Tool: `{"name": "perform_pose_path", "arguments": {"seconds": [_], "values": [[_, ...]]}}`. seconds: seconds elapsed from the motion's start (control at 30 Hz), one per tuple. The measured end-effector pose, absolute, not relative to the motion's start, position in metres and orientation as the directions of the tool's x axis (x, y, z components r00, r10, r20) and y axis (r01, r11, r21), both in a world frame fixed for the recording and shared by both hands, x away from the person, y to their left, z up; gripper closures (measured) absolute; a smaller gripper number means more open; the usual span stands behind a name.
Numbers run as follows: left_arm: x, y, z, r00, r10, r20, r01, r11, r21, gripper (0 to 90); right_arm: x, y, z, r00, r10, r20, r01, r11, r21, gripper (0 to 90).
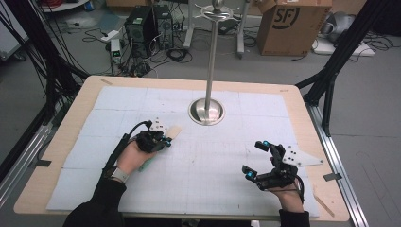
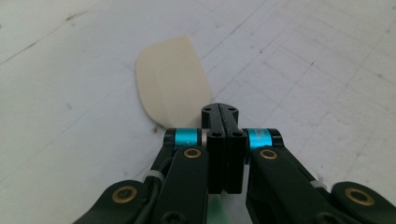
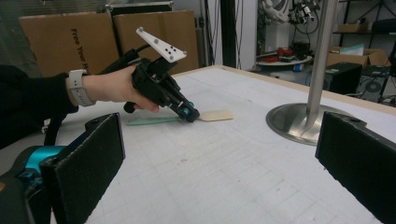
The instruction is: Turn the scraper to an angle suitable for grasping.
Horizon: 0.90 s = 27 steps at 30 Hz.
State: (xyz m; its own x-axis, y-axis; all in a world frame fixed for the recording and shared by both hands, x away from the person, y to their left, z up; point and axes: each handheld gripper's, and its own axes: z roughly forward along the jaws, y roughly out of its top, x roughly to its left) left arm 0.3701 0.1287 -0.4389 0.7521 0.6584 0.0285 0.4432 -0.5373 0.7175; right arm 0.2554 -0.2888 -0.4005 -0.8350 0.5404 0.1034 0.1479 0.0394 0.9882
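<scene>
My left tongs (image 1: 166, 140) are squeezed all the way shut on a flat spatula with a pale cream blade and a thin light green handle (image 1: 174, 132). In the left gripper view the two black jaws are pressed tight together, and the cream blade (image 2: 172, 84) lies flat on the white mat just past their tips and a little to the left. The spatula is on the left side of the tabletop (image 1: 71, 124), about halfway between the near edge and the far edge. Its blade points to the far right, toward the round shiny metal base of a tall silver pole (image 1: 206, 111). Its green handle runs back under my left hand (image 1: 133, 157) toward the near left. From the right gripper view I can see the spatula (image 3: 215, 115) lying low on the mat, with the left tongs (image 3: 190, 114) pinching it where the blade meets the handle. My right tongs (image 1: 256, 159) are wide open and hold nothing. They sit on the near right side of the tabletop, well apart from the spatula, and their two black pads (image 3: 88, 161) stand far apart with the bare white mat between them. The pole stands at the far middle of the tabletop, near the spatula blade but not touching it.
</scene>
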Motion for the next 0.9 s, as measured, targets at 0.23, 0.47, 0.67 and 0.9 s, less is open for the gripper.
{"name": "perform_pose_path", "arguments": {"seconds": [0.23,0.47,0.67,0.9], "values": [[0.363,0.148,-0.442,0.741,0.672,0.005,0.451,-0.503,0.737,89.9,0.255,-0.288,-0.402,-0.834,0.542,0.098,0.149,0.051,0.988,0.2],[0.356,0.161,-0.436,0.722,0.691,0.007,0.481,-0.51,0.714,89.9,0.256,-0.286,-0.403,-0.836,0.54,0.095,0.156,0.068,0.985,0.2],[0.343,0.196,-0.429,0.69,0.723,0.023,0.475,-0.477,0.74,89.9,0.256,-0.287,-0.403,-0.835,0.54,0.102,0.163,0.065,0.985,0.2],[0.332,0.214,-0.438,0.699,0.715,0.008,0.497,-0.494,0.714,89.9,0.257,-0.283,-0.404,-0.839,0.536,0.095,0.16,0.077,0.984,0.2]]}}
